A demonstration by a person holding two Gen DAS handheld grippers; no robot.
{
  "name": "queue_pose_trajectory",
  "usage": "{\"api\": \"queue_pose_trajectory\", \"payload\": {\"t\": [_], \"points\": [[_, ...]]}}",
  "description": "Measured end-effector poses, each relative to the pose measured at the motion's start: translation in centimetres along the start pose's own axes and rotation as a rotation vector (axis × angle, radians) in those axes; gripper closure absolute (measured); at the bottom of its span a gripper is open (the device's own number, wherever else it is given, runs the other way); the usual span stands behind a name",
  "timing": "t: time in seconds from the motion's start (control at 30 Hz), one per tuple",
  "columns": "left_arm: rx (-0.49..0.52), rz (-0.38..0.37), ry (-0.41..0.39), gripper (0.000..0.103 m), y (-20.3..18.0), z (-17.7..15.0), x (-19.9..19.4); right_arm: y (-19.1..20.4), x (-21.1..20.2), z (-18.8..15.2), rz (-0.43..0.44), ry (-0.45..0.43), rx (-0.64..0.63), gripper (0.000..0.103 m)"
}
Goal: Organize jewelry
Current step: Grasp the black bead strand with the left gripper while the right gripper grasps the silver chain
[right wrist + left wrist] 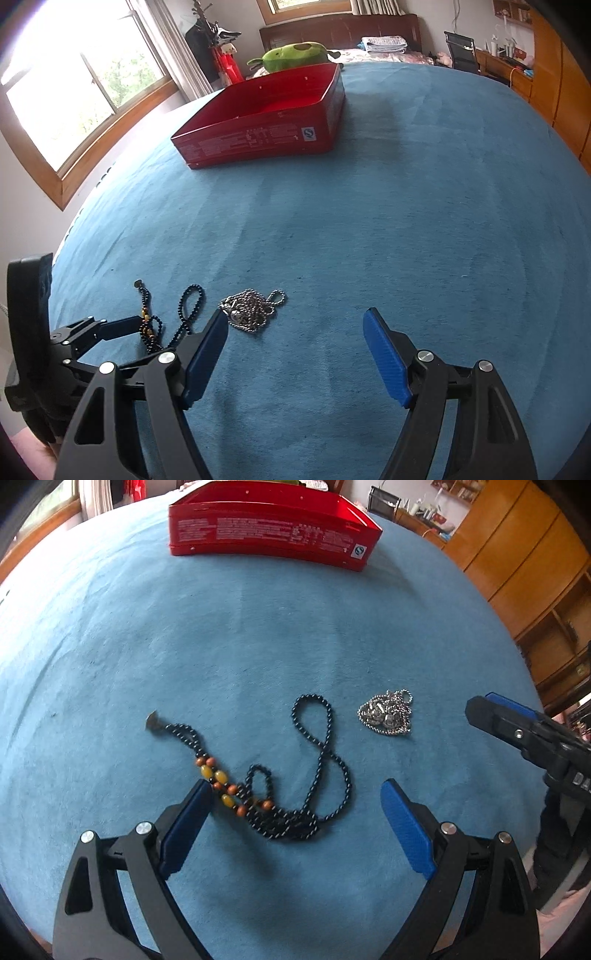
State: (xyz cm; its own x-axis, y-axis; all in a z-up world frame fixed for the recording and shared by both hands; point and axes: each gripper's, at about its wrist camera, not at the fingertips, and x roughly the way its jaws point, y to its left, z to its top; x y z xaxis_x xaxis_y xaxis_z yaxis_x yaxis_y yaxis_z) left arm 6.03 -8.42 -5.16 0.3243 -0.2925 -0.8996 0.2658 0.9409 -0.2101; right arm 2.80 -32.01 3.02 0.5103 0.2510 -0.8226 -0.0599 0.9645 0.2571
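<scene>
Two necklaces on a blue bed
Both grippers gape: left gripper (295, 805) over the beaded necklace (291, 786), right gripper (295, 332) near the silver chain (251, 308).

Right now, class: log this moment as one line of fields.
left hand-held gripper: open over black beaded necklace | right hand-held gripper: open near silver ball-chain necklace | red metal tin: empty

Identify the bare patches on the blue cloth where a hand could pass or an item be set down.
Free: the wide stretch between the red box and the jewelry, and the cloth right of the silver chain. Crowded: the near-left strip, where the black bead necklace and silver chain lie close together.
</scene>
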Motion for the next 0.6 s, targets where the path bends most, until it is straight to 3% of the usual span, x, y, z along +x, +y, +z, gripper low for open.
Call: {"api": "queue_pose_trajectory", "payload": {"t": [0.1, 0.17, 0.3, 0.37, 0.4, 0.5, 0.6], "points": [[0.036, 0.054, 0.006, 0.014, -1.2, 0.4, 0.8, -0.2, 0.1, 0.1, 0.000, -0.001, 0.003, 0.027], [0.064, 0.096, -0.006, 0.033, -1.5, 0.6, 0.8, -0.3, 0.2, 0.3, -0.001, 0.002, 0.006, 0.027], [0.068, 0.118, -0.019, 0.054, -1.3, 0.9, 0.8, -0.3, 0.5, 0.6, -0.001, 0.007, 0.007, 0.027], [0.057, 0.117, -0.028, 0.080, -0.6, 1.3, 0.6, -0.2, 0.7, 0.7, 0.002, 0.010, 0.006, 0.027], [0.048, 0.110, -0.027, 0.085, -0.3, 1.6, 0.5, 0.0, 0.8, 0.7, 0.004, 0.012, 0.004, 0.027], [0.013, 0.051, -0.016, 0.091, 1.5, 1.9, 0.3, 0.4, 1.2, 0.8, 0.013, 0.022, -0.005, 0.027], [-0.020, 0.045, -0.023, 0.093, 3.2, 2.2, 0.0, 0.9, 1.8, 0.8, 0.051, 0.053, -0.010, 0.027]]}}
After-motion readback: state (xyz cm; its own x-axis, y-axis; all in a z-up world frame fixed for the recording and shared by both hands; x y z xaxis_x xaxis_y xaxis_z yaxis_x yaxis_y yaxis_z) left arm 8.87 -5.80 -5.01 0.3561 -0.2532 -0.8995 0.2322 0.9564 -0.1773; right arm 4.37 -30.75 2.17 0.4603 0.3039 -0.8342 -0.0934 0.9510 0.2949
